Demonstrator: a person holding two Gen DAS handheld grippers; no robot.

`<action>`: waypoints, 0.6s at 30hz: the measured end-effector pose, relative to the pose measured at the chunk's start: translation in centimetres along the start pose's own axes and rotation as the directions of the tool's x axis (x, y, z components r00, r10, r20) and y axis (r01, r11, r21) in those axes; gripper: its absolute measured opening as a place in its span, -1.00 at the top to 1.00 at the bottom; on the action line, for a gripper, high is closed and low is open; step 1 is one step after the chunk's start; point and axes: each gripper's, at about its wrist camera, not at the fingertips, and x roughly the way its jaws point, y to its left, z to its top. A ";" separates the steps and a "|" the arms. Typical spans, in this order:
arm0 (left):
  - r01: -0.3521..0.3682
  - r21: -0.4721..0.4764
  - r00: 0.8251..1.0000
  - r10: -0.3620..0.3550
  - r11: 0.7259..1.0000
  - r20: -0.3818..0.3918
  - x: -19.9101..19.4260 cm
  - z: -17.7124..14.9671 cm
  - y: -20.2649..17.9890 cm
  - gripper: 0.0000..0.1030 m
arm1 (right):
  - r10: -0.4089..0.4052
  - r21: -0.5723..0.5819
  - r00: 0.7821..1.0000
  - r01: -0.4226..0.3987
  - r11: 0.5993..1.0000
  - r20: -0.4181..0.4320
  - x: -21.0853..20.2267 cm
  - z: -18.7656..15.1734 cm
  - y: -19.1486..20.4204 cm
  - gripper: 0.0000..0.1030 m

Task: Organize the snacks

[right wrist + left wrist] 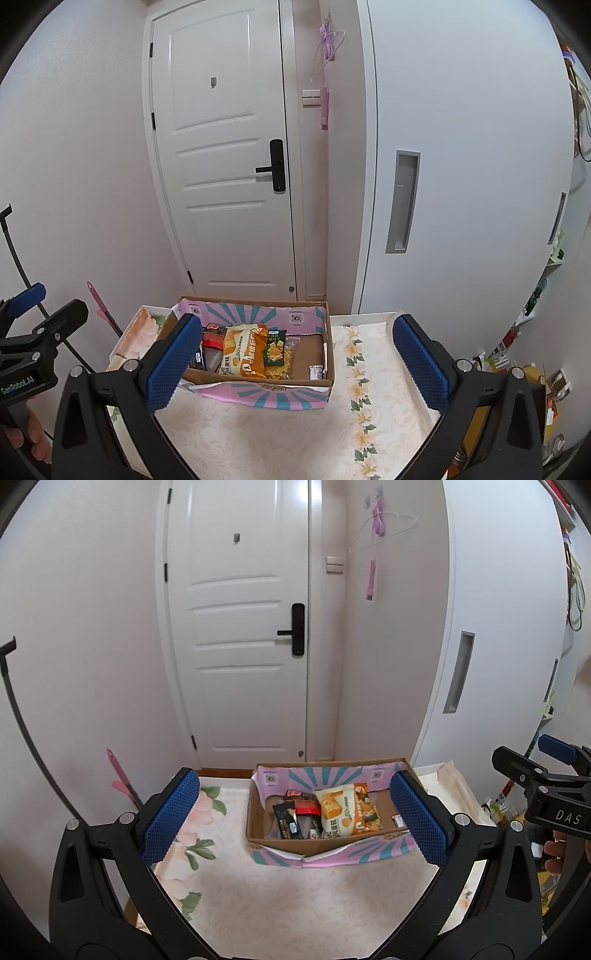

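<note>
A cardboard box [321, 843] [255, 380] with pink and teal flaps stands on the flowered table. Inside lie several snack packets: a yellow cake bag [334, 808] [236, 345], an orange bag [364, 806] [255, 354], a green packet [275, 347], dark packets [290, 818] [214, 338] and a small white one [398, 820] [317, 371]. My left gripper [295, 819] hovers open in front of the box with nothing between its blue pads. Also open and holding nothing, my right gripper [295, 365] hangs to the right of it.
The table [295, 897] [288, 435] wears a pale floral cloth. Behind it are a white door [240, 627] [221, 147] and a white cabinet [461, 166]. A pink-handled tool [120, 777] leans at the left wall. Cluttered items [517, 354] sit at the right.
</note>
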 end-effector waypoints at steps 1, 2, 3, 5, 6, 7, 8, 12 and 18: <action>0.000 0.000 1.000 0.000 1.000 0.000 0.0 0.0 0.0 -0.99 | 0.000 -0.001 1.000 0.000 1.000 -0.001 0.0 0.0 0.0 -0.99; 0.000 0.001 1.000 0.000 1.000 0.001 0.0 0.0 0.0 -0.99 | 0.000 -0.001 1.000 0.000 1.000 -0.002 0.1 0.1 -0.1 -0.99; -0.001 0.002 1.000 0.001 1.000 0.002 0.0 0.0 0.0 -0.99 | -0.001 -0.001 1.000 0.001 1.000 -0.002 0.1 0.1 -0.1 -0.99; -0.005 0.005 1.000 0.005 1.000 0.004 0.1 0.1 -0.1 -0.99 | 0.000 0.000 1.000 0.000 1.000 -0.002 0.1 0.1 -0.1 -0.99; -0.007 0.005 1.000 0.007 1.000 0.004 0.2 0.2 -0.1 -0.99 | 0.000 -0.001 1.000 0.000 1.000 -0.002 0.1 0.1 -0.1 -0.99; -0.007 0.007 1.000 0.007 1.000 0.006 0.2 0.3 -0.2 -0.99 | -0.001 0.000 1.000 0.001 1.000 -0.001 0.1 0.1 -0.1 -0.99; -0.008 0.010 1.000 0.008 1.000 0.008 0.3 0.3 -0.3 -0.99 | 0.000 0.000 1.000 0.000 1.000 -0.001 0.1 0.1 -0.1 -0.99; -0.019 0.006 1.000 0.019 1.000 0.024 0.3 0.3 -0.6 -0.99 | -0.006 0.001 1.000 0.006 1.000 0.000 0.1 0.1 -0.2 -0.99; -0.035 -0.003 0.998 0.035 0.999 0.046 -0.1 0.4 -0.8 -0.99 | -0.003 0.005 1.000 0.003 1.000 0.000 0.4 0.2 -0.5 -0.99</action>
